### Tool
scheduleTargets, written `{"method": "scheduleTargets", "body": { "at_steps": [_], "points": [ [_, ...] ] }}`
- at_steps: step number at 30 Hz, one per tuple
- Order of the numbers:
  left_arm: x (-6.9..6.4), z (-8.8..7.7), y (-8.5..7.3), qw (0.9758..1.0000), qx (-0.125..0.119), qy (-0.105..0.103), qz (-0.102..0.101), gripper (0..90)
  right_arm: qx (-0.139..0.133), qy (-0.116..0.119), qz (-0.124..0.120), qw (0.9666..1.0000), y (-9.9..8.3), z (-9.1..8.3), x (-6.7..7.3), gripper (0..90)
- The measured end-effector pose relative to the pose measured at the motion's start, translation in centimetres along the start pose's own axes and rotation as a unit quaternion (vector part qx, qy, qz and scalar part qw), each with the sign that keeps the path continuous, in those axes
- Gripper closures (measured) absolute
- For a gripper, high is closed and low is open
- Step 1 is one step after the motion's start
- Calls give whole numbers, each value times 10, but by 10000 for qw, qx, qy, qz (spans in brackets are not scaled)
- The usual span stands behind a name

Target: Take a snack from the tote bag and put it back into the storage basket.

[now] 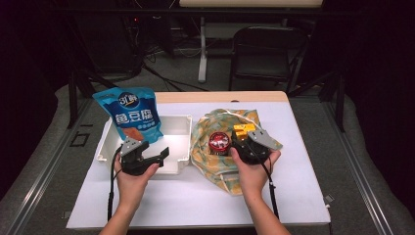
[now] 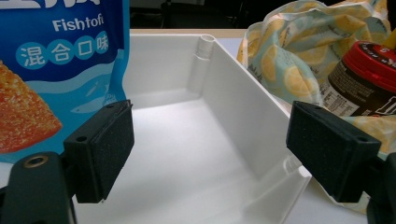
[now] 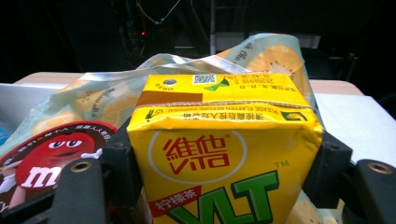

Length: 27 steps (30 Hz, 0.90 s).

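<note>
carton [image 3: 224, 154] yellow | pouch [image 1: 131, 112] blue | bag [image 1: 215, 169] lemon-print | bin [image 1: 178, 128] white

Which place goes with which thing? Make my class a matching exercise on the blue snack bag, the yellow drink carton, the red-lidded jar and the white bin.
Things:
1. blue snack bag
2. yellow drink carton
3. red-lidded jar
4. white bin

Places:
A. left of the lemon-print bag on the table
B. between the right gripper's jaws
C. standing at the bin's left side
D. lying on the lemon-print bag beside the carton

Pairs: 1-C, 2-B, 3-D, 4-A
</note>
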State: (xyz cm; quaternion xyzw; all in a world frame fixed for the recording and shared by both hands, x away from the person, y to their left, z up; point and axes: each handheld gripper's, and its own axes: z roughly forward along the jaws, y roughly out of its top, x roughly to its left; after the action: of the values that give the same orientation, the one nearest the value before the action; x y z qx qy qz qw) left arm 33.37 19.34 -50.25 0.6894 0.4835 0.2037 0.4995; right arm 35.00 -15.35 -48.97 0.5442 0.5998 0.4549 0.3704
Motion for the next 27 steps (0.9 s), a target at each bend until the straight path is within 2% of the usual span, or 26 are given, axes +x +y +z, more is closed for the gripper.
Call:
{"method": "scheduleTargets", "body": {
  "at_steps": [5, 11, 20, 27],
  "points": [
    [-2, -1, 1, 10000, -41, -30, 27, 160, 61, 123, -81, 9999, 1, -1, -3, 293],
    [-7, -1, 1, 9998, -87, -143, 82, 161, -41, 442, -32, 9990, 6, -6, -11, 300],
    [-23, 1, 1, 9985, -138, -449, 271, 163, -164, 767, -163, 9968, 31, -28, -16, 300],
    [-40, 1, 0, 9961, -183, -755, 416, 176, -222, 1041, -151, 9942, 38, -46, -16, 301]
  ]
}}
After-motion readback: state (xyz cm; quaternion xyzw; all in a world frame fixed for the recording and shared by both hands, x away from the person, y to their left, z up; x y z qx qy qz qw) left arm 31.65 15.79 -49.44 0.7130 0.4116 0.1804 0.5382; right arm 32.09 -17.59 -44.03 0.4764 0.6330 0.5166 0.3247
